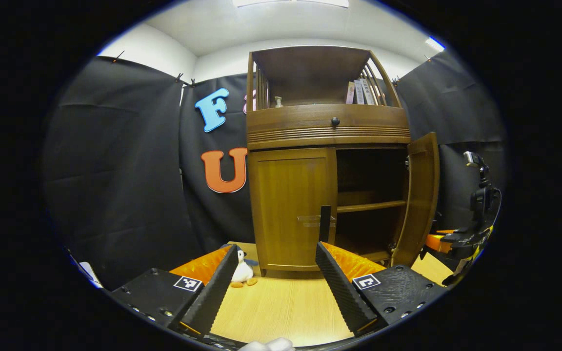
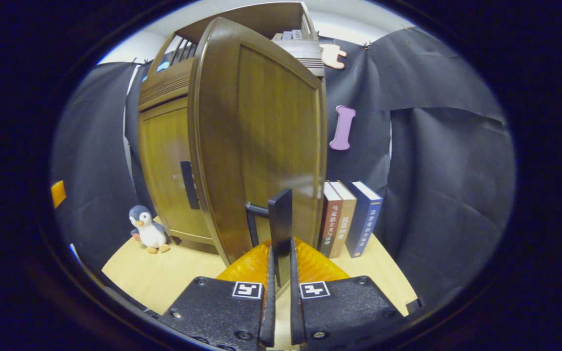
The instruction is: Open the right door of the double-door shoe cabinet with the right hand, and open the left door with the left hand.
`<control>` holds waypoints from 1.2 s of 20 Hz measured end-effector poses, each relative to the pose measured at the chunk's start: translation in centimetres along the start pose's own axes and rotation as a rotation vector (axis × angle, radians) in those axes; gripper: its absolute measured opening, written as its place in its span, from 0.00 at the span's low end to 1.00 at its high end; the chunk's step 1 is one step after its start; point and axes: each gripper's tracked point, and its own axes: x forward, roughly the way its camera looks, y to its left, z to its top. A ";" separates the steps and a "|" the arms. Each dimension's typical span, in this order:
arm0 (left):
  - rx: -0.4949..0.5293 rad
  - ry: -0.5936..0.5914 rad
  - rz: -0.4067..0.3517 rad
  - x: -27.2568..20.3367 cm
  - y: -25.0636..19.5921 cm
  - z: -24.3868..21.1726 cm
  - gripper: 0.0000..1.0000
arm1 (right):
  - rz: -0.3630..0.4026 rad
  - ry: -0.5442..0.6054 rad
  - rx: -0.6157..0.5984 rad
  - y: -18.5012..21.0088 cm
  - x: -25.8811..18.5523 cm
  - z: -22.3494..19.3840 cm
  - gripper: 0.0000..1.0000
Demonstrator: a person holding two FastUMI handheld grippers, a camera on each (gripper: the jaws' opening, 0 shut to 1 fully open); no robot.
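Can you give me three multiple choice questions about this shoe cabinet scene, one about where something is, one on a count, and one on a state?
1. Where does the toy penguin stand?
A. On the floor by the cabinet's left corner
B. On the top shelf
C. Inside the open compartment

2. How many books stand beside the cabinet on the floor?
A. One
B. Three
C. Five

3. What state are the doors in?
A. Both shut
B. Both open
C. Right door open, left door shut

Answers:
1. A, it stands on the floor at the cabinet's foot.
2. B, three spines show side by side.
3. C, the right tool is clamped on the right door's handle with that door swung out, while the open left tool faces the shut left door.
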 end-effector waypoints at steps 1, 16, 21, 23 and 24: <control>0.002 -0.001 -0.006 0.3 -0.3 0.1 0.96 | -0.009 -0.003 0.002 -0.6 0.0 0.0 0.13; 0.012 -0.010 -0.088 2.1 -3.9 0.6 0.96 | -0.041 -0.012 0.009 -7.1 0.0 0.5 0.03; 0.016 -0.012 -0.089 2.3 -4.9 0.7 0.96 | 0.006 -0.008 0.016 -8.9 0.0 0.7 0.04; 0.015 -0.016 -0.089 2.3 -5.4 0.9 0.96 | 0.033 -0.006 0.010 -9.8 0.2 0.8 0.04; 0.017 -0.017 -0.087 2.4 -5.6 1.0 0.96 | 0.047 -0.004 0.009 -10.2 0.2 0.8 0.04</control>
